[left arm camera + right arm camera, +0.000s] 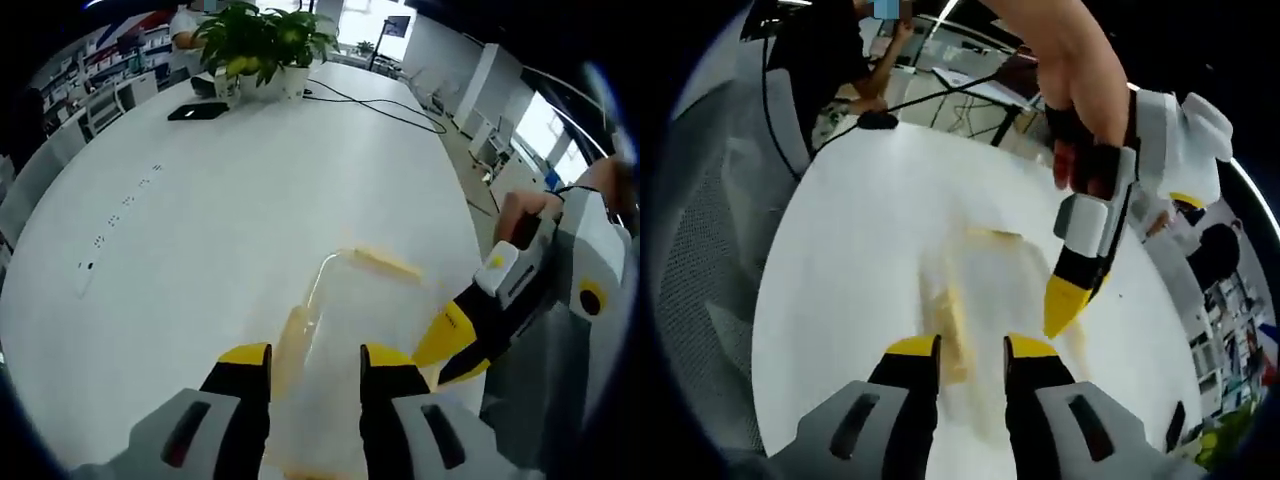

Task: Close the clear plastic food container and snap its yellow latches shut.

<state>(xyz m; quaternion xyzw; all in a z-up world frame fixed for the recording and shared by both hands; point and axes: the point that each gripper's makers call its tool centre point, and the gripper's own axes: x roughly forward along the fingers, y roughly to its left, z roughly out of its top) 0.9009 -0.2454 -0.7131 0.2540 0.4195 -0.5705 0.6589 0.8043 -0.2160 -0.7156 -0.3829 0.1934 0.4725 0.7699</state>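
Container (350, 330) clear, blurred on white table (200, 220), yellow latches (385, 262) smeared, left claw (315, 362) and right claw (971, 350) both parted, empty

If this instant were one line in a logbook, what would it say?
container: clear, on white table, blurred | yellow latches: state unclear | left gripper: open, over container | right gripper: open, over container

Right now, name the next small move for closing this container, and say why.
Probably ease the left gripper forward onto the yellow latch beside its left jaw and press it down. The clear container lies on the white table just ahead of both grippers; the right gripper sits at the opposite side. Blur hides whether the lid is seated, so check first.
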